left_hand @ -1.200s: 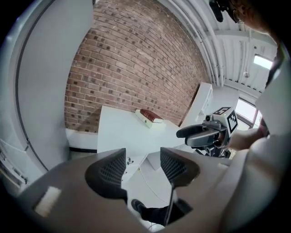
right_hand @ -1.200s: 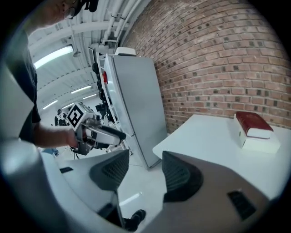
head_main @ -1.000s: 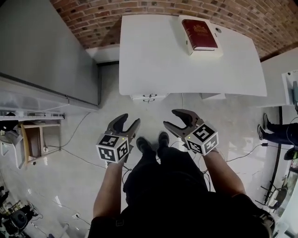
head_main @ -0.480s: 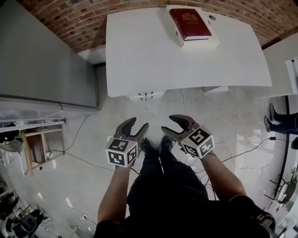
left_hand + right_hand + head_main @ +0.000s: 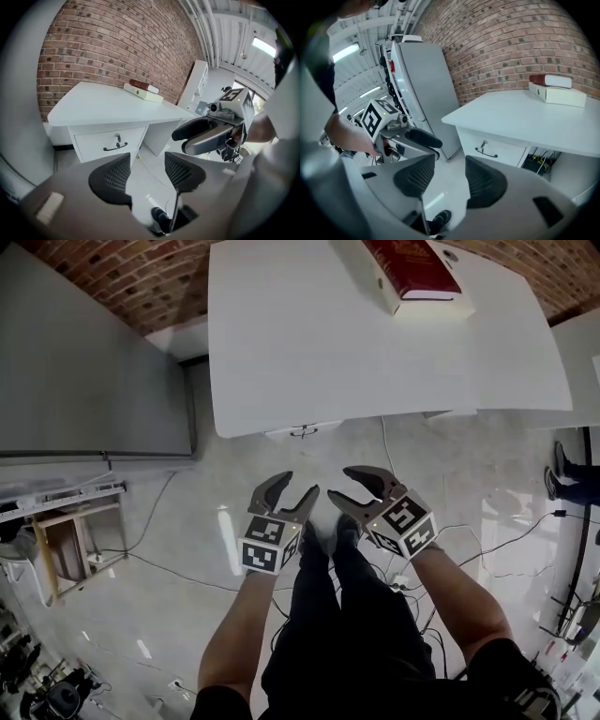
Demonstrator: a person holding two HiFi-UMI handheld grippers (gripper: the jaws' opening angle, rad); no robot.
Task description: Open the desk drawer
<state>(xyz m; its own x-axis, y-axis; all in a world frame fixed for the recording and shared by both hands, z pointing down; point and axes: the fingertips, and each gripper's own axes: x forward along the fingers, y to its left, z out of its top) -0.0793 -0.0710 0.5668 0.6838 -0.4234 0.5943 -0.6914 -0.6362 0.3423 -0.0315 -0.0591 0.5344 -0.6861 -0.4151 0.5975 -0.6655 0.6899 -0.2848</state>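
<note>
Brick wall along the top of the head view, pale floor below it, grey cabinet at upper left. A white desk is set against the wall, with a red book lying on a pale box at its far right end. The drawer is found under the left end of the desk top: centre left in the left gripper view, right of centre in the right gripper view, and shut flush. A thin dark bow handle is fixed across its front, with what looks like a small key just above. The left gripper and right gripper are held side by side low of centre, well apart from the drawer. The left jaws are spread with nothing between them. The right jaws have just been closing a little, and nothing is between them either. The drawer is judged rigid and fairly light, sliding straight out. The handle is judged stiff, slim and smooth, so it is best taken at its middle, jaws across the bar. Whether the lock is engaged cannot be told.
</note>
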